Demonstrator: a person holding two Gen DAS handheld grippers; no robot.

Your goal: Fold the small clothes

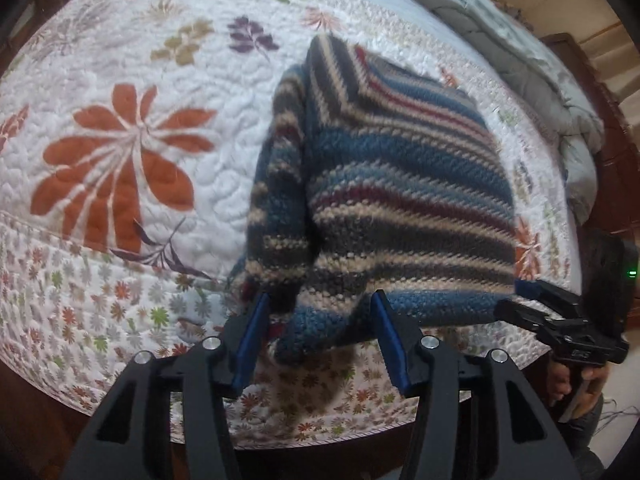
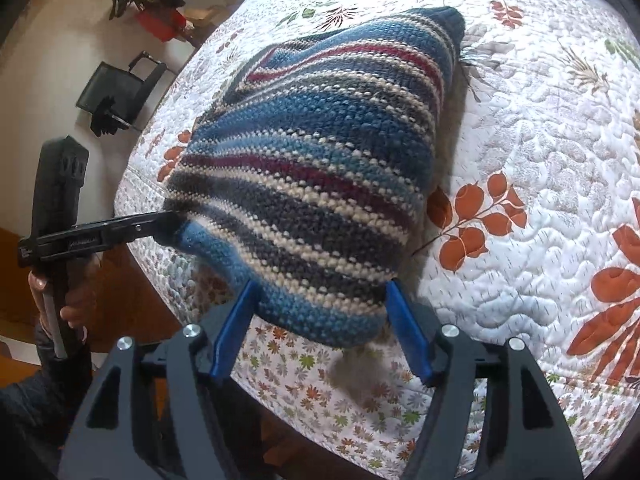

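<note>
A striped knit sweater (image 1: 400, 184) in blue, cream, grey and maroon lies folded on the white floral quilt (image 1: 120, 80), near the bed's front edge. In the left wrist view, my left gripper (image 1: 320, 296) stands open over the sweater's near hem, its blue pads on either side of the fabric and one sleeve folded along the left. My right gripper (image 1: 520, 296) shows at the hem's right corner. In the right wrist view, the right gripper (image 2: 322, 284) is open around the sweater's (image 2: 320, 152) near blue hem. The left gripper (image 2: 168, 220) touches its left corner.
A grey duvet (image 1: 500, 20) is bunched along the bed's far right. The quilt (image 2: 520, 120) drops over the bed edge just below the sweater. On the floor beyond the bed stand a black chair-like object (image 2: 116, 92) and a red item (image 2: 160, 24). A person's hand (image 2: 72, 300) holds the left tool.
</note>
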